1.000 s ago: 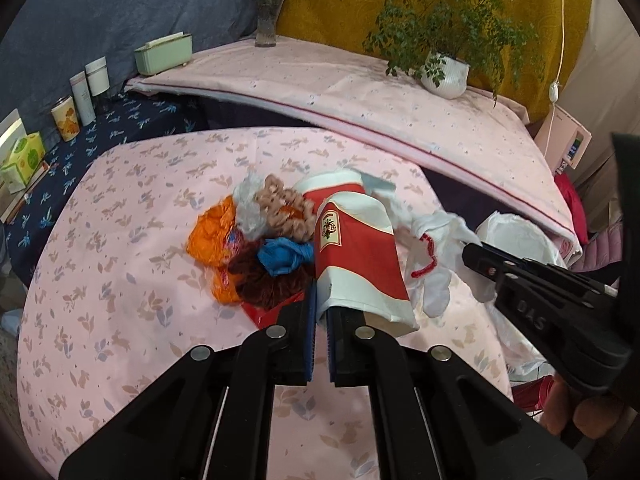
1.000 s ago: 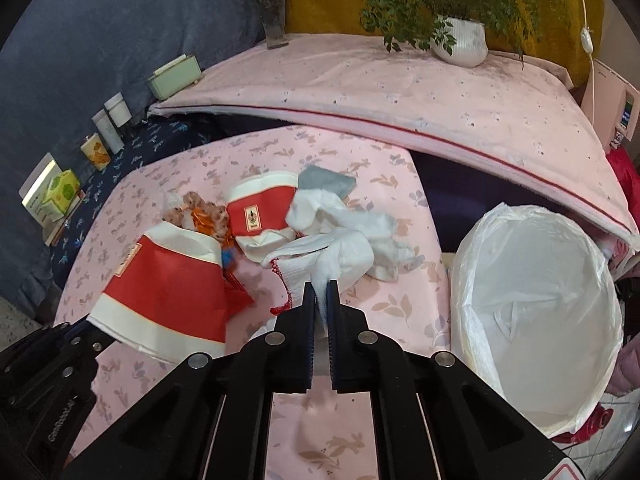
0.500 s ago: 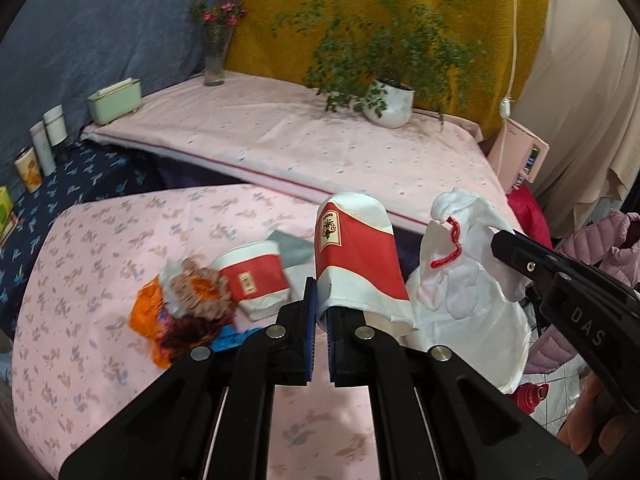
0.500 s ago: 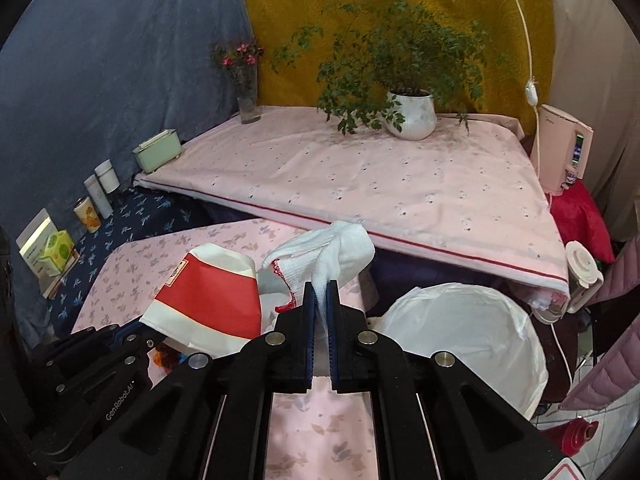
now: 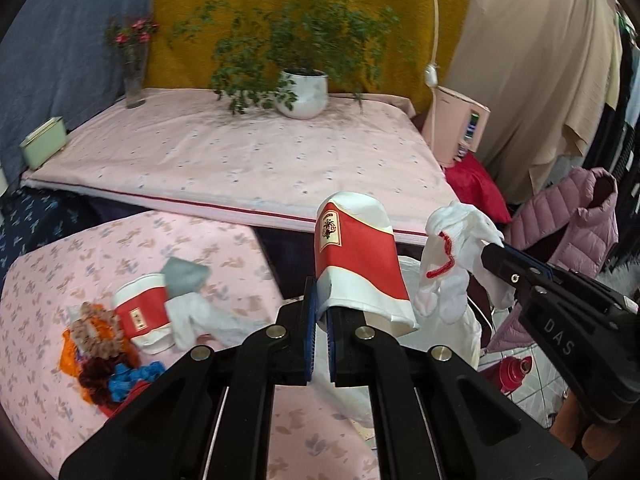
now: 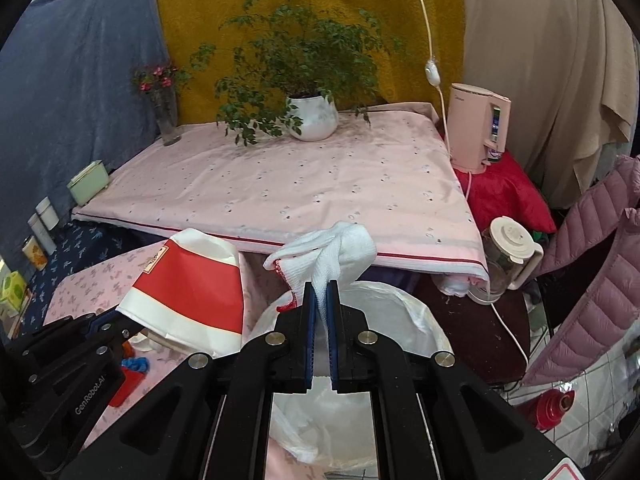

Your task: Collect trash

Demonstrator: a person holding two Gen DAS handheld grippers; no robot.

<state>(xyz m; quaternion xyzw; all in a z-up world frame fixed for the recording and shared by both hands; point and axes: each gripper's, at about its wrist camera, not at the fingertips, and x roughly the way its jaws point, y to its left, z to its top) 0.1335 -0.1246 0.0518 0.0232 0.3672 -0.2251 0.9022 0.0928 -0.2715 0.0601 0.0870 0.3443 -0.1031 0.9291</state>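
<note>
The left tongs (image 5: pixel 319 312) are pressed together on the rim of a red and white paper cup (image 5: pixel 360 264), which stands up from them with its long axis pointing away and a little upward. The right tongs (image 6: pixel 321 300) pinch a white glove (image 6: pixel 336 252) with a red cuff, and the glove hangs over their tips. Just below and beyond the right tongs the white trash bag (image 6: pixel 404 312) stands open, beside the right edge of the worktop (image 5: pixel 48 280); so the glove is almost over the mouth of the bag, while the cup is more to the left, partly above the worktop edge. I judge that the right hand is nearer to the bag and can let go first, and the left hand must go a little more to the right. Further on the worktop, near its left part, lie another paper cup (image 5: pixel 142 312), a grey cloth (image 5: pixel 184 276), a second white glove (image 5: pixel 204 316) and coloured scraps (image 5: pixel 104 356), not yet collected.
</note>
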